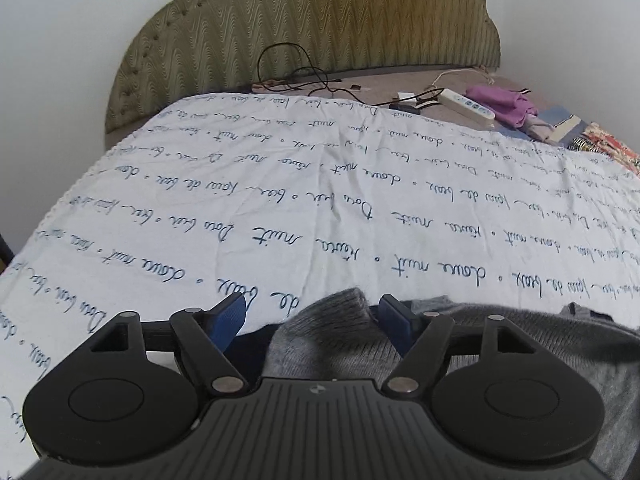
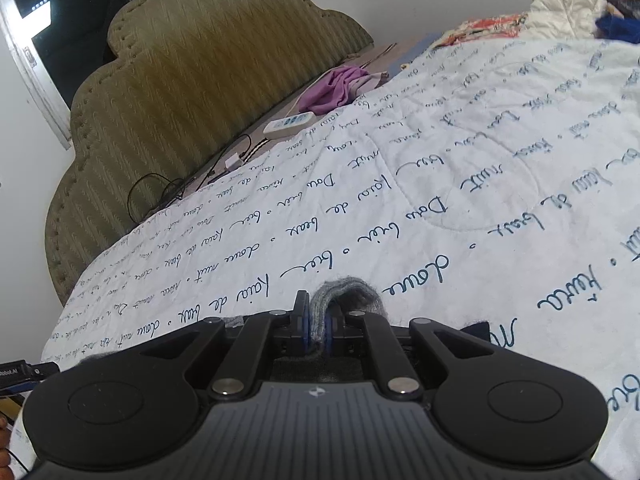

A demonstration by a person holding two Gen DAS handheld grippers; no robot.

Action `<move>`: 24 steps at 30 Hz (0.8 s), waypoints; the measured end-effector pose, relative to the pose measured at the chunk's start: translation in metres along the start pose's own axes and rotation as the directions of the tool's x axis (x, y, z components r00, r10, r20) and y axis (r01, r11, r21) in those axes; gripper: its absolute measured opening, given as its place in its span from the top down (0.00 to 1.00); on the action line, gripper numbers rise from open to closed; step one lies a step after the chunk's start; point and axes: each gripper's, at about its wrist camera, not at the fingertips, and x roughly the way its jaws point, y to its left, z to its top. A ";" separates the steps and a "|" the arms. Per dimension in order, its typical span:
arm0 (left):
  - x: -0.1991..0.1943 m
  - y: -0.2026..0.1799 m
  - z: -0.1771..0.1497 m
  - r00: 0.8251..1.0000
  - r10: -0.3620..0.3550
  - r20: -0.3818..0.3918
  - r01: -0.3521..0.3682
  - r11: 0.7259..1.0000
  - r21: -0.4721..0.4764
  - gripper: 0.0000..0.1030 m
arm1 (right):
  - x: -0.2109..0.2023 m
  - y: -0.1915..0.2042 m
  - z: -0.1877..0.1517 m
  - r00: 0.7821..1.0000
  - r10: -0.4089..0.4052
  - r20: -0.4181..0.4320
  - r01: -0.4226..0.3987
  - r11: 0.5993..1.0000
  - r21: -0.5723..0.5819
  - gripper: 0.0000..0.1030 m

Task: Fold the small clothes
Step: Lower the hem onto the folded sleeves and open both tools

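The left gripper (image 1: 312, 316) stands wide, its blue pads (image 1: 230, 320) apart on either side of a grey knit garment (image 1: 320, 344) and not pressing it. The garment lies on the bed's white quilt (image 1: 320, 200), at the near edge of the left wrist view, and spreads off to the right under the gripper body. A dark blue patch of cloth shows just under the left pad; whether it belongs to the garment cannot be told.

The right gripper (image 2: 318, 320) is nearly closed, pinching a fold of grey knit (image 2: 348, 292) between its pads. The fold humps up just past the fingertips and rests on the quilt.

The quilt is printed with lines of blue handwriting. Beyond it stands an olive padded headboard (image 1: 320, 20). Between quilt and headboard lie black cables (image 1: 296, 76), a white power strip (image 1: 466, 106) and a purple cloth (image 1: 500, 102). In the right wrist view, a cream padded jacket (image 2: 568, 4) lies at the far corner of the bed.
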 end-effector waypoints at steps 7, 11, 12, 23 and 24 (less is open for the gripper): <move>-0.002 -0.004 -0.012 0.998 0.062 -0.005 -0.062 0.998 0.030 0.22 | -0.012 0.040 -0.002 0.981 -0.154 0.121 0.178 0.958 -0.226 0.19; -0.007 0.009 -0.009 0.995 0.094 0.011 -0.094 0.995 -0.023 0.21 | -0.021 0.049 -0.003 0.961 -0.211 0.179 0.256 0.924 -0.283 0.19; -0.009 0.011 -0.009 0.995 0.100 0.018 -0.099 0.994 -0.035 0.20 | -0.025 0.051 -0.004 0.969 -0.180 0.169 0.224 0.928 -0.297 0.19; -0.034 0.006 -0.033 0.994 0.105 0.005 -0.104 0.994 -0.027 0.13 | 0.010 0.085 -0.062 0.976 -0.178 -0.122 0.088 0.845 -0.528 0.16; -0.035 0.007 -0.040 0.995 0.095 -0.007 -0.095 0.995 -0.022 0.13 | 0.009 0.082 -0.064 0.975 -0.187 -0.122 0.099 0.852 -0.515 0.16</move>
